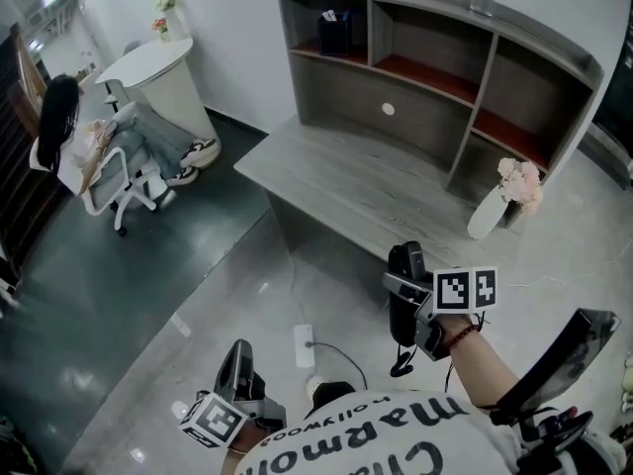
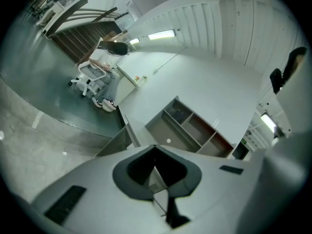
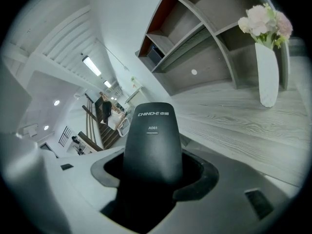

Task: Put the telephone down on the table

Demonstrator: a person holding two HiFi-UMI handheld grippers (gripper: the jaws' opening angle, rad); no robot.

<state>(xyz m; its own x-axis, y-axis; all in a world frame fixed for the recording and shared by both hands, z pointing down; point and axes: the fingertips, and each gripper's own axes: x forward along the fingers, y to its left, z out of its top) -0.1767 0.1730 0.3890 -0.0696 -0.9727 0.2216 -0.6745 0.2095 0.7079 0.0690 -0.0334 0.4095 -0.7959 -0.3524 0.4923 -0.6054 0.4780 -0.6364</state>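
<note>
Though the telephone point(image 1: 406, 260) is up in the air near the front edge of the bench point(image 1: 326, 181) in the head view, the right tongs point(image 1: 407, 290) clamp it round its middle, which I judge the sound place to hold a light, stiff handset. In the left gripper view the left tongs point(image 2: 156, 165) are closed and empty. In the right gripper view the smooth black shell, likely slippery between the pads, reads "CHINO-E" followed by Chinese characters, with "A061" beneath.
</note>
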